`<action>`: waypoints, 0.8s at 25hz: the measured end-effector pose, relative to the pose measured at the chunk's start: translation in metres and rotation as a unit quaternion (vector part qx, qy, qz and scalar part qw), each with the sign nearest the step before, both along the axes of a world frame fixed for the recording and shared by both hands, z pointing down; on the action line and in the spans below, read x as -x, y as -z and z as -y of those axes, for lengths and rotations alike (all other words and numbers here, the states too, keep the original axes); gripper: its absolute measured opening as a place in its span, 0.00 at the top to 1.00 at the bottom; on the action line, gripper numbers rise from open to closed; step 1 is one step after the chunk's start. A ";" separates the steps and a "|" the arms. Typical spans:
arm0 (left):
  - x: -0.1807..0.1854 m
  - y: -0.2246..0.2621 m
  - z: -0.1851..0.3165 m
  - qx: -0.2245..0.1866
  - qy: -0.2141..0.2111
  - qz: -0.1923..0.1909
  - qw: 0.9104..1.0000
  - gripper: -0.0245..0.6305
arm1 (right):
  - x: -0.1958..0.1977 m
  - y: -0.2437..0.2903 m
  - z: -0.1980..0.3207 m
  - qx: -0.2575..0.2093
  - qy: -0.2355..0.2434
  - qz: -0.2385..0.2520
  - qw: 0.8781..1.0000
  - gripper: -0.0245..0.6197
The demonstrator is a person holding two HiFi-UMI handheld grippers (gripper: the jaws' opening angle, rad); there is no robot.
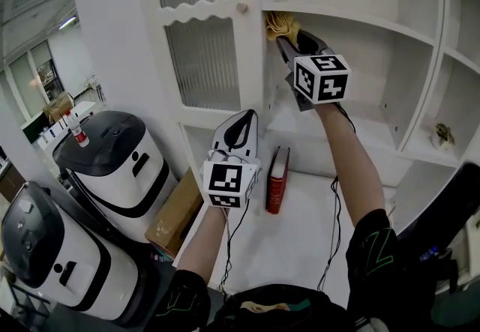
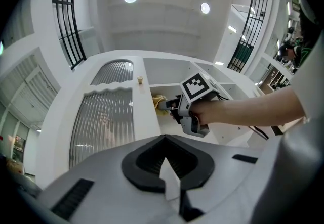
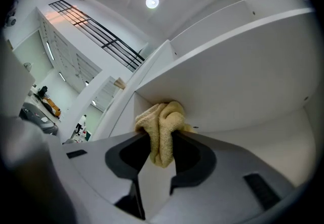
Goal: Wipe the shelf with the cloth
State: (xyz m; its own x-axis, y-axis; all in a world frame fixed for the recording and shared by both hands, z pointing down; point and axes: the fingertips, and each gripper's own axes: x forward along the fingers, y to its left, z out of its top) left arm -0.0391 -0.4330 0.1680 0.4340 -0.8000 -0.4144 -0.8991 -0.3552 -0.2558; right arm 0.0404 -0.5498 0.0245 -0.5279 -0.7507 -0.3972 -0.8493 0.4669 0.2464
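A yellow cloth (image 1: 280, 23) is pinched in my right gripper (image 1: 289, 40), which is shut on it high in the white cabinet. The cloth (image 3: 161, 126) is bunched against the underside of a white shelf (image 3: 238, 81), close to the left side wall. In the left gripper view the same cloth (image 2: 159, 102) shows beside the right gripper (image 2: 174, 106). My left gripper (image 1: 241, 128) hangs lower, in front of the cabinet, with its jaws shut and nothing between them (image 2: 163, 153).
A red book (image 1: 277, 180) stands on the lower white shelf (image 1: 315, 218). A ribbed glass door (image 1: 206, 61) with a small knob (image 1: 241, 7) is at the left. Two white and black machines (image 1: 112, 166) and a cardboard box (image 1: 176, 214) sit below left. A small object (image 1: 442, 133) sits in a right compartment.
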 end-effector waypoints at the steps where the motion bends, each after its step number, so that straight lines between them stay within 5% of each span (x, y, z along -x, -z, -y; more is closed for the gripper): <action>1: -0.001 0.002 0.002 0.001 0.009 0.006 1.000 0.96 | 0.000 0.002 0.005 0.006 -0.002 0.008 1.000 0.77; 5: -0.006 0.005 0.000 -0.002 0.016 0.020 1.000 0.96 | 0.002 0.010 0.015 0.029 -0.002 0.037 0.999 0.78; 20: -0.009 0.003 0.001 -0.004 0.006 0.027 1.000 0.96 | 0.023 0.019 -0.034 -0.032 0.031 -0.026 0.999 0.78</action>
State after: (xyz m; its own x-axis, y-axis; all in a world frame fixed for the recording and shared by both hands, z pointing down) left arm -0.0300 -0.4337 0.1647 0.4470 -0.8017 -0.3968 -0.8878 -0.3431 -0.3068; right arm 0.0171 -0.5157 0.0053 -0.5936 -0.6903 -0.4137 -0.8046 0.4999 0.3205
